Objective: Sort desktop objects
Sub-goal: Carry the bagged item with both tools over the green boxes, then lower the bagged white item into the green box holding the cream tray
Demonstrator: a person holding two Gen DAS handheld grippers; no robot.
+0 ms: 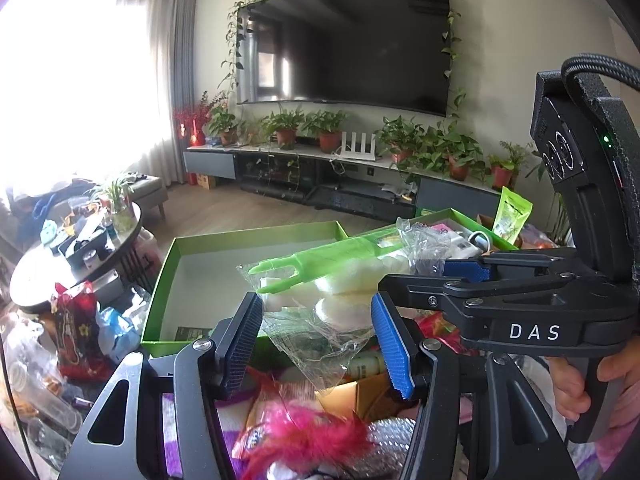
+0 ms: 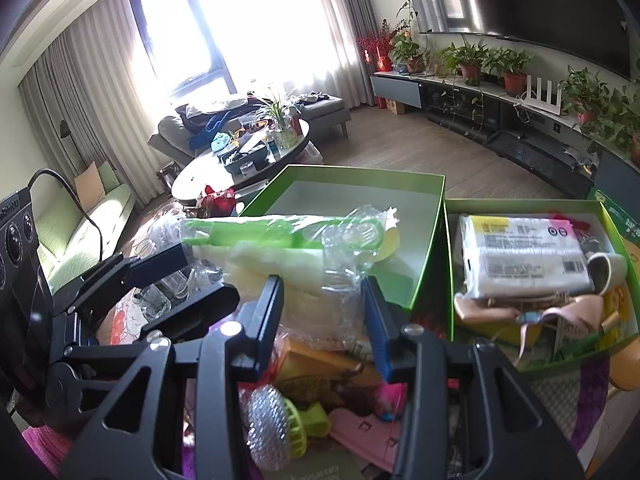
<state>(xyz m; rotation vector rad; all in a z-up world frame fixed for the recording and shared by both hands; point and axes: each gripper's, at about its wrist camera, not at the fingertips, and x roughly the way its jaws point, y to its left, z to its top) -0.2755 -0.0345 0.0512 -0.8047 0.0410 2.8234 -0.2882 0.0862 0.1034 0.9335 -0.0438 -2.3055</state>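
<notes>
Two tools are sharing one load: we are holding a clear plastic packet (image 1: 320, 312) between them, above the cluttered tabletop (image 2: 560, 396). Our left tool (image 1: 316, 344) is standing partly open with its blue pads pinching the crinkled lower end of the packet. Our right tool (image 2: 324, 308) is set narrower, its jaws closing on the other end of the wrap. Inside the packet we are seeing a green plastic handle (image 1: 316, 260) and white sponge pieces (image 1: 344, 292). Beyond it, an empty green box (image 2: 344, 200) is lying just behind the packet, and beside that a second green box (image 2: 532, 204) is already holding a white wrapped pack (image 2: 524, 256).
</notes>
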